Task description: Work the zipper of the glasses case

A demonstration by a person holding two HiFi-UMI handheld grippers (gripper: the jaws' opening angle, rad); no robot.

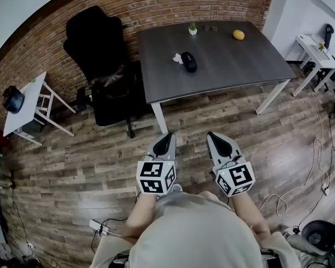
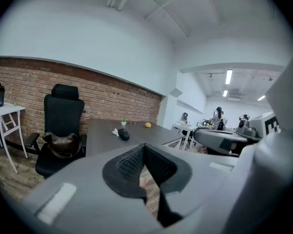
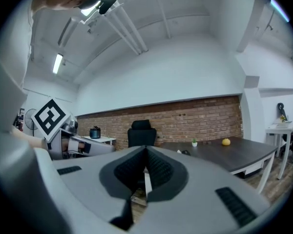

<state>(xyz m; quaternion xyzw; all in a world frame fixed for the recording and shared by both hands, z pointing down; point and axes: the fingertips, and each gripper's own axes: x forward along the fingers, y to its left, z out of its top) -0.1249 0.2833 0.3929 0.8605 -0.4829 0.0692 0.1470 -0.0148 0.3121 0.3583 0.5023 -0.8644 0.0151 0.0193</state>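
Note:
The black glasses case (image 1: 188, 61) lies on the dark grey table (image 1: 223, 71), beside a small white scrap. It shows small and far in the left gripper view (image 2: 123, 134) and as a tiny dark shape in the right gripper view (image 3: 185, 152). My left gripper (image 1: 168, 136) and right gripper (image 1: 211, 135) are held side by side over the wooden floor, well short of the table. Both are shut with nothing between the jaws. In the left gripper view the left gripper (image 2: 144, 146) points toward the table; in the right gripper view the right gripper (image 3: 146, 149) points toward the chair.
A black office chair (image 1: 103, 66) with a brown bag on its seat stands left of the table. A small potted plant (image 1: 193, 29) and an orange fruit (image 1: 238, 34) sit at the table's far side. White side tables (image 1: 28, 102) stand left and right; cables lie on the floor.

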